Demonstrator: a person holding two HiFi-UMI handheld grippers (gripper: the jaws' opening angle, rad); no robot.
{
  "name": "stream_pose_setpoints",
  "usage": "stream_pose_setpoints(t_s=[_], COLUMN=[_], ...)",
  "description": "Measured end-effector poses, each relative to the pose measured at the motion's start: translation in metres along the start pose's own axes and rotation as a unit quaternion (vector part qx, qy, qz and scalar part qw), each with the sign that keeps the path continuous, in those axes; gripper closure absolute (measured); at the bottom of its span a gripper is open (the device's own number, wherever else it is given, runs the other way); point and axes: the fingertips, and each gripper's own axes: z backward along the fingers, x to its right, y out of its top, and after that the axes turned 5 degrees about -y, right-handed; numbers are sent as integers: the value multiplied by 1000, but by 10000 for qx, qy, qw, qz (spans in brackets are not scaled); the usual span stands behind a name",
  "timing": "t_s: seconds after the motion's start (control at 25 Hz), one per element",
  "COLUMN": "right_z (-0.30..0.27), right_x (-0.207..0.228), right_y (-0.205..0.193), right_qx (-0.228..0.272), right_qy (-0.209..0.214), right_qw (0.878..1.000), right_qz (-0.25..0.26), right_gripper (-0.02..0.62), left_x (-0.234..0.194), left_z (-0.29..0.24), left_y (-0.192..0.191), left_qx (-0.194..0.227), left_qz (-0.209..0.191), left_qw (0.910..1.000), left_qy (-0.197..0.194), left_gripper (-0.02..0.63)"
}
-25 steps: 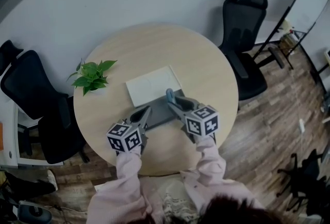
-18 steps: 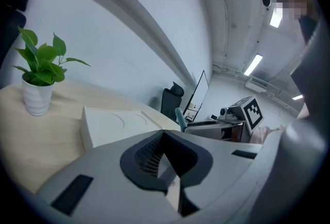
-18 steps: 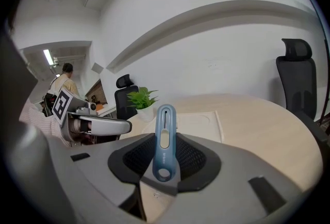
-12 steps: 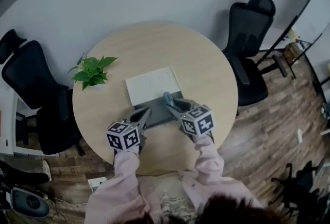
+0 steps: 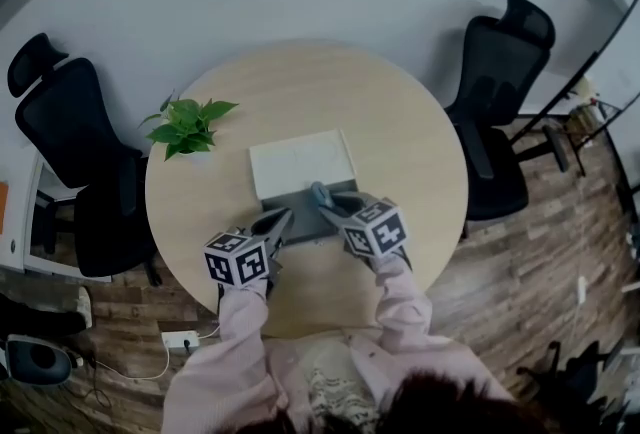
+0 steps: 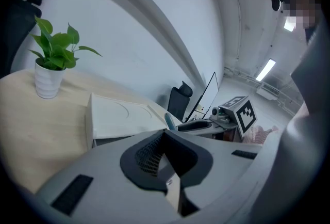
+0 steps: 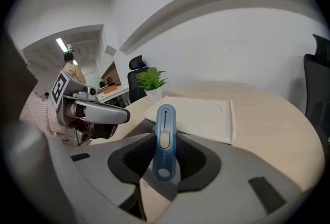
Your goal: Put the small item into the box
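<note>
I count two tongs over the near half of the one round table [image 5: 400, 132]. My right tongs [image 5: 333, 206] are clamped on the single small blue item [image 7: 164, 140], a slim slider-type tool that stands up between the pads. In the head view its tip sits at the near edge of the white panel of the box [image 5: 300, 162], above the grey part. My left tongs [image 5: 275, 221] point at the near left corner of the grey part with their pads together and nothing between them. There is one box, at about the table's middle. One potted plant [image 5: 187, 125] stands near the table's left edge. Two black chairs are beside the table, one on the left [image 5: 70, 137] and one on the right [image 5: 500, 92].
</note>
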Motion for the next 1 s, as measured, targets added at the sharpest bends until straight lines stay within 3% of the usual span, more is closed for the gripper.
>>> stream_pose_setpoints(t_s=[1.0], right_z=[-36], right_x=[-3], right_y=[-31], right_qx=[-1077], right_qy=[475], right_qw=[9897], right_qz=[811], right_gripper=[469], left_x=[-1], left_z=[-2], left_y=[-33], left_qx=[56], left_qz=[484], left_qw=[9982], left_qy=[355], left_gripper=[597])
